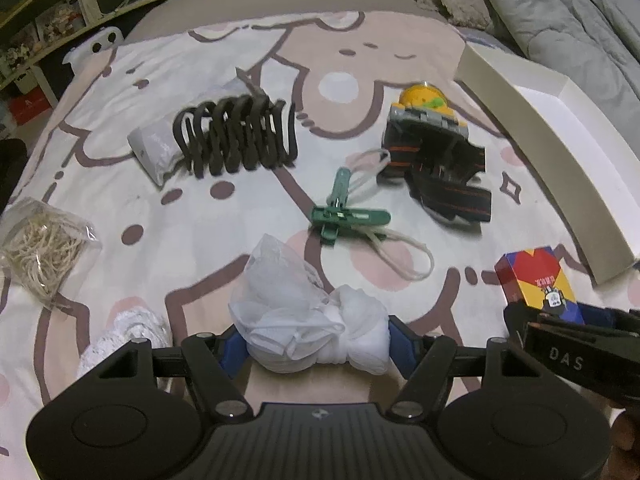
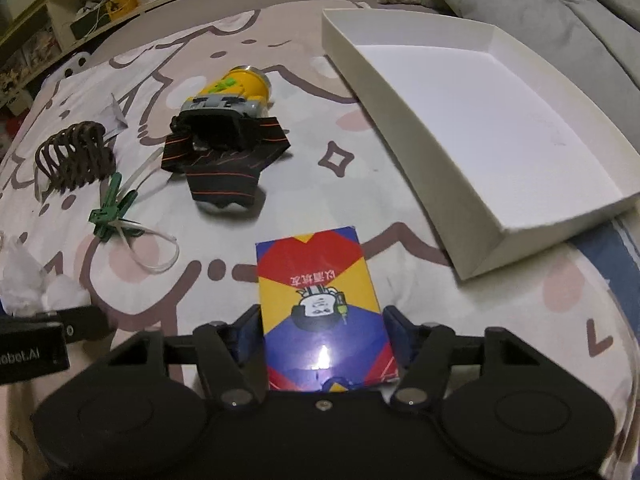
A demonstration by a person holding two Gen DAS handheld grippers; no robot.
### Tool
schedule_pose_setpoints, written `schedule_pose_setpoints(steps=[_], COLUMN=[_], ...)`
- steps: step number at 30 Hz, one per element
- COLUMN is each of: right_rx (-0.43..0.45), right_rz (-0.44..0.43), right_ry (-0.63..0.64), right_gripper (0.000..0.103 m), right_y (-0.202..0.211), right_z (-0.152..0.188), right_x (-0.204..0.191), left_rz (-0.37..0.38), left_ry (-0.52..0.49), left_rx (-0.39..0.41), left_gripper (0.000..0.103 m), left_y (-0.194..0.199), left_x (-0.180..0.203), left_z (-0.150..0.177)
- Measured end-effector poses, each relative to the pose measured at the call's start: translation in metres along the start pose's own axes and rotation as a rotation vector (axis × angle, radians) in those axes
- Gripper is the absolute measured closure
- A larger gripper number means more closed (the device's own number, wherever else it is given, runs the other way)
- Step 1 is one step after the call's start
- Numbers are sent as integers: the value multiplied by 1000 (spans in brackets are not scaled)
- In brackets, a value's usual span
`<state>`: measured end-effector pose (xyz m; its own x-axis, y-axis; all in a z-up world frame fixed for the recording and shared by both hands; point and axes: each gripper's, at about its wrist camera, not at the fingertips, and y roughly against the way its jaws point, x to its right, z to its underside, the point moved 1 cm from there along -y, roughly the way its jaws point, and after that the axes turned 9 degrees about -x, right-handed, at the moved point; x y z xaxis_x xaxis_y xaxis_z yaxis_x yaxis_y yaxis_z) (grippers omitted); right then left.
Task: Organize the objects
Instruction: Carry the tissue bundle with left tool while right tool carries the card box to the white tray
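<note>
My left gripper is shut on a white mesh bundle with thin plastic on top; the blue pads press both its ends. My right gripper is shut on a red, yellow and blue card box, its pads against the long sides. The left wrist view shows that box at the lower right. A shallow white tray lies to the right of the box, nothing in it.
On the cartoon-print bedsheet lie a yellow headlamp with black strap, green clips on a white cord, a black spiral clip on a grey packet, a bag of rubber bands and white lace. Grey bedding lies beyond the tray.
</note>
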<state>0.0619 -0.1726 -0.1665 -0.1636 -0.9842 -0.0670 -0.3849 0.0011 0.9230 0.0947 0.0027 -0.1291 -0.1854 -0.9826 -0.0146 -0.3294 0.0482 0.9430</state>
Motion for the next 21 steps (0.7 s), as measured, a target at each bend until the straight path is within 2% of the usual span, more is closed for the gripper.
schedule_pose_setpoints(steps=[4,12,21], right_rx=[21,146,221], right_rz=[-43,-79,-134], right_ry=[-20,14,1], right_gripper=[42,43,43], right_y=[10,45,77], right_z=[-4,-22,-45], right_x=[4,4,23], left_rz=[4,9,12], left_ry=[22,80,91], left_rx=[34,120,175], left_gripper=[33,33,33], left_y=[9,34,57], left_x=[-3,-7,1], left_z=[-4,-14,-21])
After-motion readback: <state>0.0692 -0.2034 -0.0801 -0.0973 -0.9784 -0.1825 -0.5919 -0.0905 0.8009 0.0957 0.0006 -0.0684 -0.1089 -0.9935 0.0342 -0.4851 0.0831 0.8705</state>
